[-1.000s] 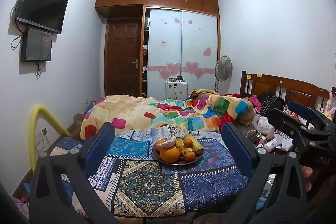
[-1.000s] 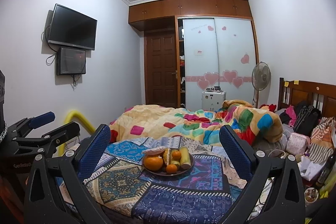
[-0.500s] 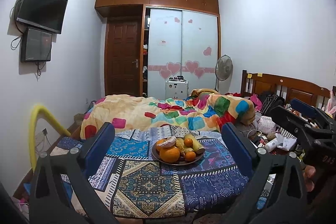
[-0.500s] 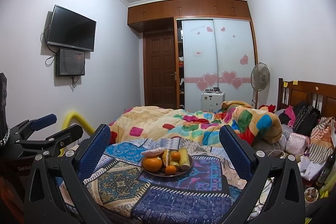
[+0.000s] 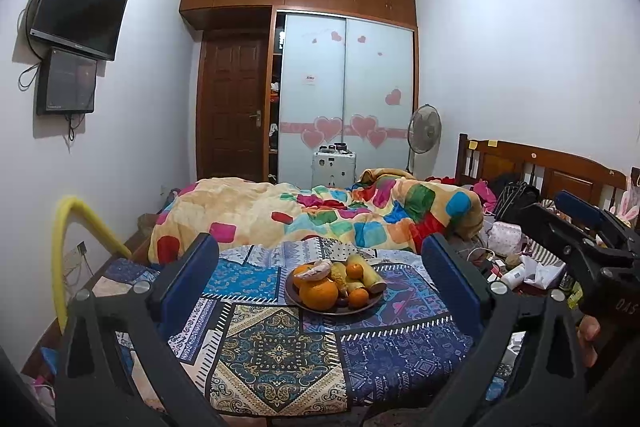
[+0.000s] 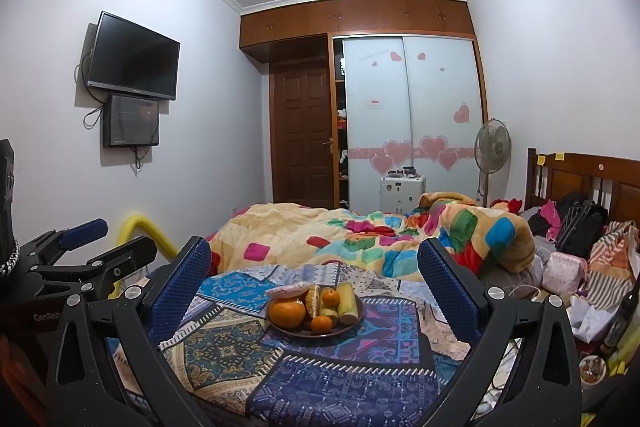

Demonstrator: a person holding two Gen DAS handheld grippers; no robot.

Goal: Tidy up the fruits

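A dark plate [image 5: 298,303] of fruit stands on a round table with a patterned blue cloth [image 5: 276,351]. It holds a large orange [image 5: 319,293], small oranges [image 5: 358,297], yellow bananas [image 5: 370,275] and a pale pinkish piece on top [image 5: 316,271]. The plate also shows in the right wrist view [image 6: 352,323]. My left gripper [image 5: 320,283] is open and empty, well short of the plate. My right gripper [image 6: 314,283] is open and empty, also short of it. Each gripper shows at the edge of the other's view.
A bed with a colourful quilt [image 5: 320,211] lies behind the table. Clutter of bags and bottles [image 6: 580,267] fills the right side by the headboard. A yellow tube [image 5: 64,251] arches at the left wall. A fan [image 6: 493,149] and wardrobe [image 6: 408,123] stand at the back.
Both views have shifted only slightly; the right gripper's view has dipped a little toward the table. Jaws stay open and nothing on the plate has moved.
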